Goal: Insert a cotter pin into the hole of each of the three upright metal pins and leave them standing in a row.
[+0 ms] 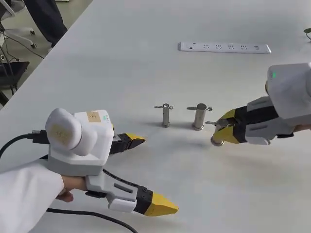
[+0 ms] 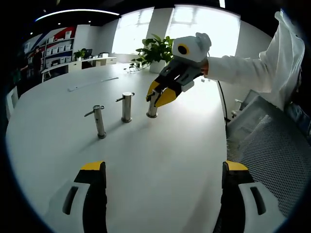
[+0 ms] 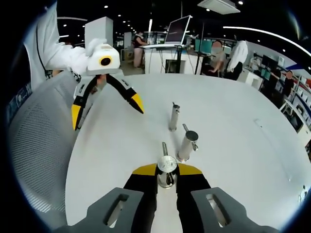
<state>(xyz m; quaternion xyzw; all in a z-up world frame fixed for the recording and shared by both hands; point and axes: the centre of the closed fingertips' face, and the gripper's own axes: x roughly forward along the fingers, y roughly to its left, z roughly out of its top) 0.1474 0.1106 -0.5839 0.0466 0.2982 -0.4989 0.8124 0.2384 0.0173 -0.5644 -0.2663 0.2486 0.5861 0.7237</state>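
Two upright metal pins stand in a row on the white table, the left one and the middle one. Each has a cotter pin through its top. My right gripper is shut on the third metal pin, just right of the row. A cotter pin sticks out near that pin's top. My left gripper hovers open and holds nothing, in front of the row and to its left.
A white power strip lies at the far side of the table. A black cable trails from the left gripper. The table's left edge runs diagonally, with an office chair beyond it. A mesh chair stands beside the table.
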